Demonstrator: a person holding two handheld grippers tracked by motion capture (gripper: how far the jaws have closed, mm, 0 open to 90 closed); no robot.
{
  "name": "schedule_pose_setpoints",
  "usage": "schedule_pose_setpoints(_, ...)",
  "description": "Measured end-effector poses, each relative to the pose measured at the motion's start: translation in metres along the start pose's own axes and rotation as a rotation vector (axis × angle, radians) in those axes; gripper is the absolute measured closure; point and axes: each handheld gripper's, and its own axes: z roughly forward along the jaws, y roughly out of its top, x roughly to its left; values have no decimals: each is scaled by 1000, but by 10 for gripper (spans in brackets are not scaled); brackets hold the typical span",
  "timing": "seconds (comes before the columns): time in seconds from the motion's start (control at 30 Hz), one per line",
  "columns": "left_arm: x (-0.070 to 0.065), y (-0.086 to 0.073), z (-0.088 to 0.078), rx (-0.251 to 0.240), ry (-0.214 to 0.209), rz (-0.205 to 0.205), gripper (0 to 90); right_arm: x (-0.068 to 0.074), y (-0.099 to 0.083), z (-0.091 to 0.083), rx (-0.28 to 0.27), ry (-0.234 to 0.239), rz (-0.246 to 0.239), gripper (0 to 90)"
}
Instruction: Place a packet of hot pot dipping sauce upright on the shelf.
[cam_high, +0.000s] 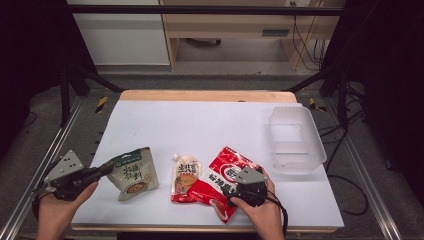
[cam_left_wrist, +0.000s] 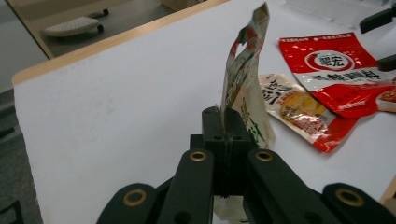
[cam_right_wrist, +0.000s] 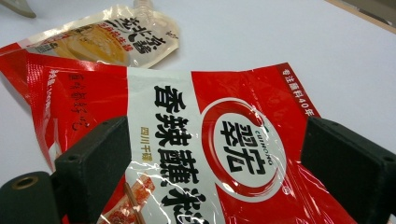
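My left gripper (cam_high: 107, 169) (cam_left_wrist: 226, 119) is shut on the edge of a green-and-white sauce pouch (cam_high: 134, 174) (cam_left_wrist: 243, 74), which rises on edge from the jaws near the table's front left. A small spouted pouch (cam_high: 185, 177) (cam_left_wrist: 288, 103) (cam_right_wrist: 107, 39) lies flat at the front middle. It is partly overlapped by a large red pouch (cam_high: 226, 170) (cam_left_wrist: 341, 65) (cam_right_wrist: 187, 107). My right gripper (cam_high: 244, 186) (cam_right_wrist: 219, 161) hovers over the red pouch's near end. Its jaws stand wide open on either side of the printed face, not pressing it.
A clear plastic bin (cam_high: 296, 142) sits empty at the right side of the white table (cam_high: 200, 125). The table's wooden far edge (cam_high: 205, 95) and metal frame rails border the work area. A person's hands hold both grippers at the front edge.
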Motion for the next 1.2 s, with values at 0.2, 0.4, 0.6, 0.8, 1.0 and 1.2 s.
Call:
schedule_pose_setpoints(0.2, -19, 32, -8, 5, -16, 121, 900, 1, 2, -4, -13, 20, 12, 98)
schedule_pose_setpoints(0.4, -20, 56, -12, -7, -70, 139, 900, 8, 17, -6, 47, 54, -12, 113)
schedule_pose_setpoints(0.6, -25, 78, -5, -13, -123, 186, 900, 12, 45, -19, 89, 106, -73, 148)
schedule_pose_setpoints(0.8, -30, 90, 9, 23, -133, 232, 900, 10, 78, -29, 172, 136, -165, 188)
schedule_pose_setpoints(1.0, -33, 93, 25, 44, -171, 244, 900, 14, 107, -31, 201, 214, -308, 256)
schedule_pose_setpoints(1.2, -38, 96, 30, 57, -182, 262, 900, 12, 135, -39, 183, 246, -410, 250)
